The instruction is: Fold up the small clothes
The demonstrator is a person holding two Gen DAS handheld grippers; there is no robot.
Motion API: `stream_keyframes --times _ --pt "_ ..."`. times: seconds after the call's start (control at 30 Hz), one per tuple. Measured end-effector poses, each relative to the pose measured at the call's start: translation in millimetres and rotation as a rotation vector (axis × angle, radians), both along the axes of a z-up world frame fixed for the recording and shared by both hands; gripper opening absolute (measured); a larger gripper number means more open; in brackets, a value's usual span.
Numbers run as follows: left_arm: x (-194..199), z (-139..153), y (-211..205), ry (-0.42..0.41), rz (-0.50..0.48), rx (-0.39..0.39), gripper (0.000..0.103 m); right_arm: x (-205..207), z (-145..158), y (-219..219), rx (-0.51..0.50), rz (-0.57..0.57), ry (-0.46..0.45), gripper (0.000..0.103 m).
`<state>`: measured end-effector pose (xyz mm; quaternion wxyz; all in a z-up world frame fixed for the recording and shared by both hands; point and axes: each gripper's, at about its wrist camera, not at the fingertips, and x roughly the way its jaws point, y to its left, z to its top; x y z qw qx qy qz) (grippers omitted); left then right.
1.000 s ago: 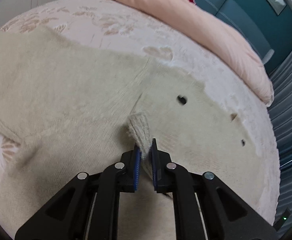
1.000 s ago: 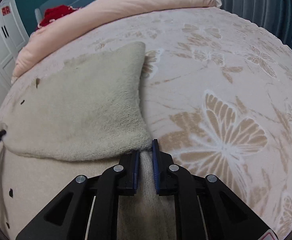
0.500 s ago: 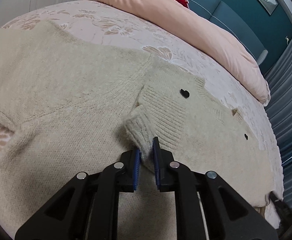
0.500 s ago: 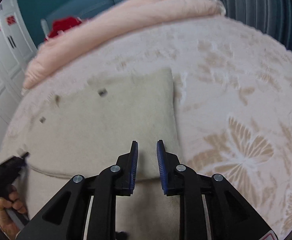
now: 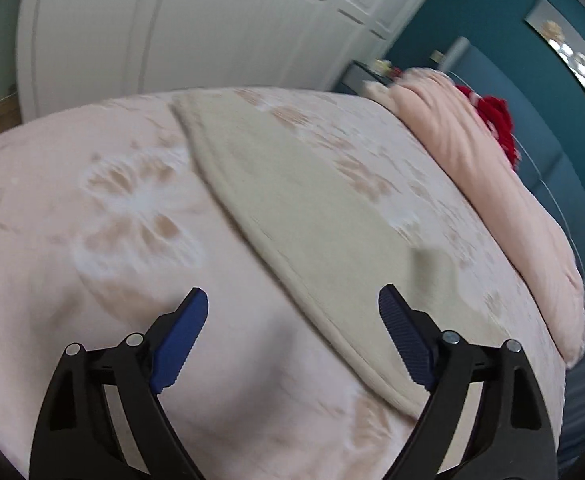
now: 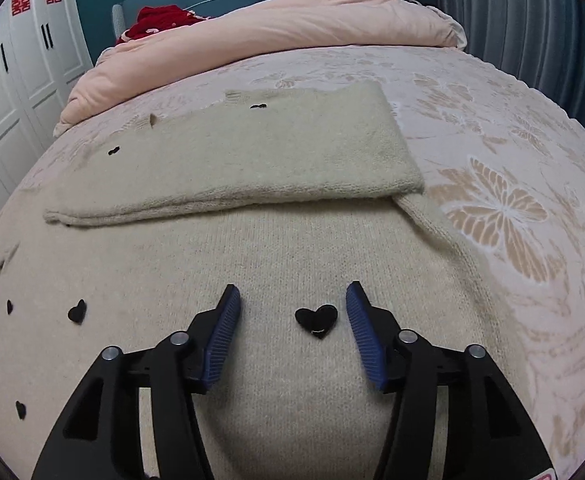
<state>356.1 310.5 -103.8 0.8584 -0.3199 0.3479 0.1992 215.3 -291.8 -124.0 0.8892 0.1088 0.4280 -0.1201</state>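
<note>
A beige knitted sweater [image 6: 276, 248] with small black hearts [image 6: 316, 320] lies flat on the bed, one part folded over it as a flap [image 6: 252, 152]. My right gripper [image 6: 292, 288] hovers over the sweater's body. Its jaws are opening and nothing is pinched; one heart shows between them. The left wrist view is blurred. There my left gripper [image 5: 292, 292] is spread wide over the bedspread [image 5: 132, 208] at the sweater's [image 5: 312, 200] long edge, jaws opening, with no cloth held.
A rolled pink duvet [image 6: 272, 28] and a red cloth [image 6: 156, 20] lie at the head of the bed. White wardrobe doors [image 5: 172, 20] stand to one side and a grey curtain [image 6: 512, 20] to the other. The butterfly-patterned bedspread [image 6: 500, 208] surrounds the sweater.
Both grippers let go of the sweater's folded cloth and opened. The left one swung away to the sweater's outer edge. The right one drew back over the sweater's body.
</note>
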Motion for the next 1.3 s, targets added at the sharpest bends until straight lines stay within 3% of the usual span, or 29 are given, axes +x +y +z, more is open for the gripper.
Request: stream_keyframes --times 0.17,0.27,0.33,0.37,0.4,0.43,0.53,0.63,0.73,0.83,0.93,0.97,1.0,1.07,1.17,1.2,1.27,1.3 --pt "35.2 -16.2 85.8 0.047 0.198 -0.122 0.083 1.4 -4.2 2.5 -0.008 0.009 0.000 0.066" --pt "55.0 -16.6 86.9 0.064 0.192 -0.073 0.075 2.5 -5.5 2.6 -0.006 0.012 0.003 0.069" --pt "70.1 -17.8 86.3 0.099 0.123 -0.056 0.042 3.3 -6.4 5.1 -0.019 0.015 0.007 0.071" --pt "77.9 -18.5 82.2 0.135 0.096 -0.024 0.031 3.9 -6.8 5.6 -0.025 0.016 0.009 0.072" --pt "80.8 -14.9 84.8 0.149 0.070 -0.006 0.011 4.0 -7.1 6.3 -0.026 0.016 0.008 0.072" --pt "83.5 -11.1 83.2 0.153 0.051 -0.005 0.010 3.9 -7.5 6.1 -0.023 0.015 0.006 0.072" --pt "75.8 23.2 70.8 0.037 0.043 -0.026 0.008 3.3 -8.4 4.2 -0.010 0.014 0.001 0.073" --pt "68.3 75.6 26.9 -0.104 -0.062 -0.026 0.007 3.0 -8.9 4.1 -0.007 0.014 -0.004 0.074" --pt "60.0 127.8 -61.8 -0.218 -0.270 -0.003 0.007 2.5 -8.9 3.0 -0.001 0.015 -0.007 0.074" --pt "42.6 153.1 -172.0 -0.282 -0.514 -0.020 0.008 2.6 -8.6 2.3 0.006 0.016 -0.010 0.075" --pt "23.1 131.3 -273.6 -0.237 -0.694 -0.046 0.014 2.4 -8.3 2.5 0.015 0.018 -0.013 0.076" --pt "17.1 111.3 -302.6 -0.186 -0.737 -0.053 0.019 2.5 -8.2 1.7 0.022 0.021 -0.015 0.077" --pt "11.1 89.3 -325.7 -0.128 -0.769 -0.054 0.030 2.5 -8.1 1.0 0.031 0.024 -0.018 0.078" --pt "-5.1 43.3 -351.5 -0.014 -0.773 -0.087 0.037 1.8 -7.7 -0.2 0.048 0.028 -0.024 0.080" --pt "-36.2 -5.1 -347.5 0.073 -0.727 -0.221 0.038 0.7 -5.5 -2.3 0.072 0.031 -0.038 0.080" --pt "-45.0 -15.3 -339.3 0.091 -0.699 -0.244 0.043 1.3 -2.9 -3.7 0.082 0.031 -0.035 0.080" --pt "-61.3 -24.7 -315.2 0.044 -0.667 -0.299 0.044 4.1 10.7 -5.8 0.113 0.037 -0.066 0.080" --pt "-68.4 -25.4 -304.1 0.025 -0.656 -0.285 0.044 7.2 19.3 -7.7 0.146 0.030 -0.099 0.080"
